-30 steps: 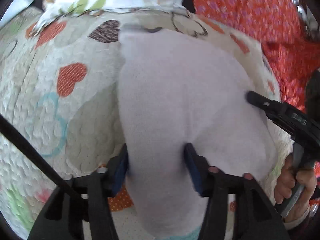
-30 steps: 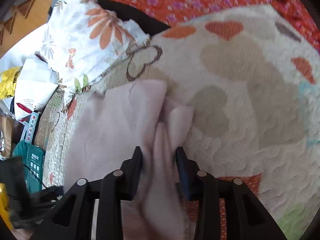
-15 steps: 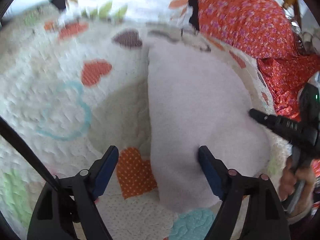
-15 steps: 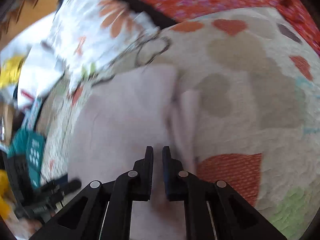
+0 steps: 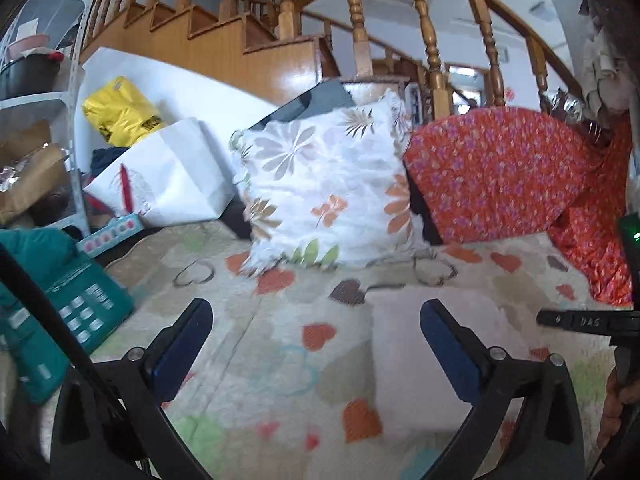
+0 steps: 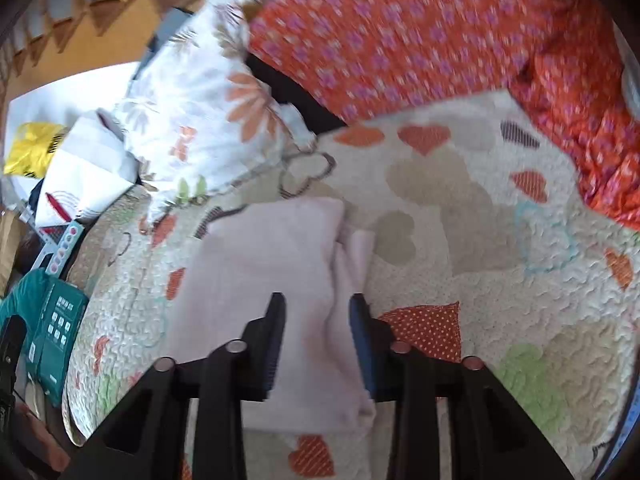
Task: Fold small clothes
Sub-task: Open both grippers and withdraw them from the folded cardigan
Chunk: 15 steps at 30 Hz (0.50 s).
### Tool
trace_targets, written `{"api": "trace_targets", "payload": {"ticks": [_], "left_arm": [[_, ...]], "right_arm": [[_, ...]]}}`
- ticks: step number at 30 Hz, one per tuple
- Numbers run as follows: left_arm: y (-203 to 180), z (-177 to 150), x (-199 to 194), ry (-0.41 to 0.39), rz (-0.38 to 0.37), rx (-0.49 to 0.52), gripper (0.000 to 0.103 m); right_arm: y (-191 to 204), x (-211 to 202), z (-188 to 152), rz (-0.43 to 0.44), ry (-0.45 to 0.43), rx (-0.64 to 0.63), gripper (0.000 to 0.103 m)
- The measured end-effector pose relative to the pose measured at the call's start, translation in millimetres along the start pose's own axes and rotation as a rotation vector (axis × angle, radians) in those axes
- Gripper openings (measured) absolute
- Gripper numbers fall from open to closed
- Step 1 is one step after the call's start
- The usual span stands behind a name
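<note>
1. The cream quilted bedcover printed with hearts [image 5: 256, 344] carries the pale pink folded cloth [image 6: 276, 288], which lies flat just in front of the white flower-print pillow [image 5: 324, 196] — a second ago it was bunched up between both sets of fingers.
2. The left gripper [image 5: 316, 344] has let go and lifted away; its blue-padded fingers [image 5: 448, 344] are spread wide, gripping nothing.
3. The right gripper [image 6: 318, 320], pinched near-closed half a second ago, now stands parted — fingers either side of the cloth's right-hand ridge, not clamping it.
4. Judgement: this fold looks laid down; the uneven right edge [image 6: 356, 256] may want smoothing.
</note>
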<state>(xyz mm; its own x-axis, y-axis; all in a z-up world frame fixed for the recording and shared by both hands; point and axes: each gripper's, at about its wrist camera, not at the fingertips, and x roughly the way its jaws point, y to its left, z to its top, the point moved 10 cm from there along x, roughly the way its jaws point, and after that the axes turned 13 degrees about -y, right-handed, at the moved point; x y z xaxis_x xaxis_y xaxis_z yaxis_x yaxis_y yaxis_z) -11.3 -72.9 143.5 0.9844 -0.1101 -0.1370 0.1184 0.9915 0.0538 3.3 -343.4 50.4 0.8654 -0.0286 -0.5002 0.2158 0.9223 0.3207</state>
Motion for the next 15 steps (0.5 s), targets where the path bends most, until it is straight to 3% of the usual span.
{"api": "trace_targets", "payload": {"ticks": [2,8,15], "left_arm": [[5.6,-6.6,-14.2,0.032,0.002,-0.032,0.103],[4.9,-11.4,-49.7,-0.009,-0.084,-0.141,0.103],[-9.4,-53.7,-45.5,0.107,-0.084,-0.066,0.103]], "right_arm": [[10.8,-17.5,-4.0,0.002,-0.035,-0.015,0.049],[39.3,-51.5,-53.6,0.009,-0.015,-0.089,0.054],[37.1,-60.5,-86.9,-0.059,0.019,-0.167,0.06]]}}
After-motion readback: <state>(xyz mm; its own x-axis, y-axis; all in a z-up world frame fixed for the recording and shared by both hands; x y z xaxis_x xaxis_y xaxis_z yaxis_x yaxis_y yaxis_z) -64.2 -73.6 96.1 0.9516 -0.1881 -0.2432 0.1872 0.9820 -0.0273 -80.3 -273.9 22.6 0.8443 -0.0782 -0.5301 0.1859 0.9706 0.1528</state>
